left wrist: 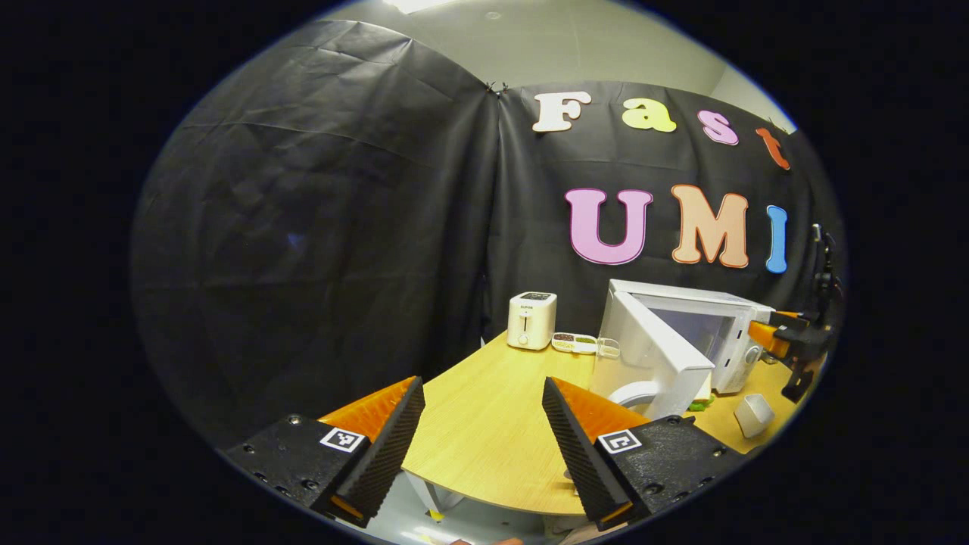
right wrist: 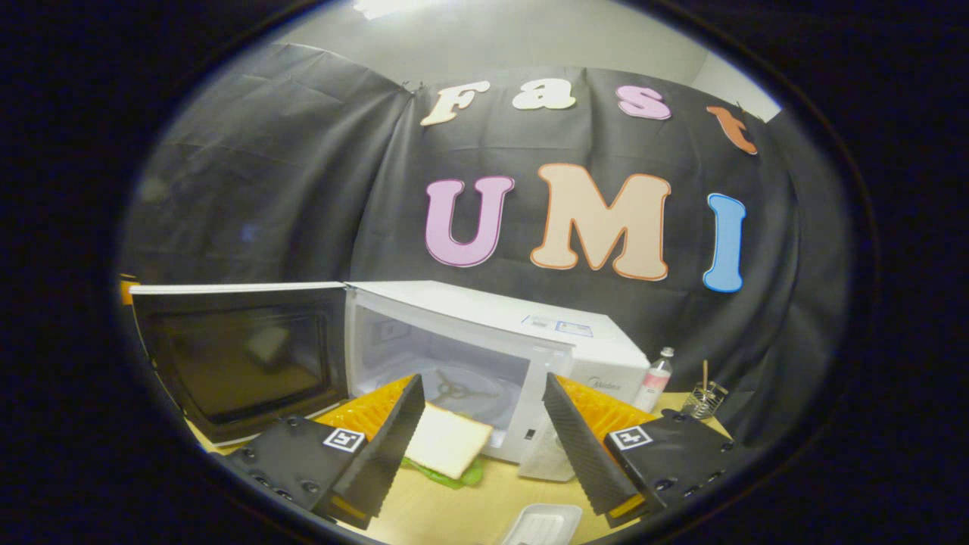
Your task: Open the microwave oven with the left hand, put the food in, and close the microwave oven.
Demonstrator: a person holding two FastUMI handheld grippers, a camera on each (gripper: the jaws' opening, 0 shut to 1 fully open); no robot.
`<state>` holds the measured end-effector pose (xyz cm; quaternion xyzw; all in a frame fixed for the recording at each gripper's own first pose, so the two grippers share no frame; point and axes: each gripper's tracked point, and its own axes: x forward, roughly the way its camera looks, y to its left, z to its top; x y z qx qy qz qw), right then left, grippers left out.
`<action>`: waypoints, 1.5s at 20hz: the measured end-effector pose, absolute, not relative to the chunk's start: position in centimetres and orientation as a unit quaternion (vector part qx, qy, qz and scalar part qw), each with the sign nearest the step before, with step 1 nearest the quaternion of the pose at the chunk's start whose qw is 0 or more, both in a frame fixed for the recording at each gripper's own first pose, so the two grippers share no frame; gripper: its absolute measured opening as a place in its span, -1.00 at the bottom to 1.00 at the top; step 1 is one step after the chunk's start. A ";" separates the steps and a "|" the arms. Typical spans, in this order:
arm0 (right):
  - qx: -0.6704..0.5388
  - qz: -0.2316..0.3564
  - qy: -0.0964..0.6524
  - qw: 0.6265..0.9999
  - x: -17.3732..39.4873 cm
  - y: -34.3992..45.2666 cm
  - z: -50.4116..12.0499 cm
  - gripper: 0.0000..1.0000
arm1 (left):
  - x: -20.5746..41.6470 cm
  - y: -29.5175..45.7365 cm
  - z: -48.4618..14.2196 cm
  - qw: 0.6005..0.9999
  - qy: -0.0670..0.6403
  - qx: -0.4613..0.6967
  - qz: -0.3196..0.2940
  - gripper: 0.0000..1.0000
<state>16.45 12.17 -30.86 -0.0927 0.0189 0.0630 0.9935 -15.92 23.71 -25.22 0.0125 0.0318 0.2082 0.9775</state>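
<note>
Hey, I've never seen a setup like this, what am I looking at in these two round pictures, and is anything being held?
There is no robot here: a person holds a two-finger gripper in each hand, and a fisheye camera rides on each one.

The left gripper view looks along the left gripper, jaws apart with nothing between them. Beyond it is a wooden table with a toaster, a small divided tray and the microwave, its door swung open. The other gripper shows at the far right.

The right gripper view looks along the right gripper, also open and holding nothing. It faces the open microwave. A sandwich lies on the table just in front of the oven, not yet inside. A bottle stands to the right.
</note>
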 end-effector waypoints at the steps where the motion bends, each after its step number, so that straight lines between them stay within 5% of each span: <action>1: -0.085 0.059 0.013 0.995 15.6 11.1 -29.7 0.96 | -15.9 23.6 -25.4 0.978 0.033 0.013 0.206 0.84; 9: -0.031 -0.017 -0.032 0.999 13.1 2.2 -22.8 0.94 | -15.1 22.5 -25.1 0.981 0.028 0.020 0.190 0.82; 11: -0.020 -0.030 -0.034 0.999 13.1 0.7 -22.0 1.00 | -14.6 21.8 -25.2 0.983 0.029 0.026 0.179 0.58; 12: -0.017 -0.033 -0.034 0.999 13.1 0.1 -21.6 0.94 | -14.4 21.5 -25.4 0.984 0.031 0.033 0.174 0.28; 19: -0.032 -0.052 -0.050 0.997 13.1 -2.1 -19.5 1.00 | -11.9 19.4 -26.3 0.987 0.047 0.052 0.147 -0.91; 30: -0.033 -0.120 -0.036 0.992 14.8 -9.3 -19.6 0.93 | -10.1 14.9 -25.1 0.990 0.034 0.073 0.119 -0.98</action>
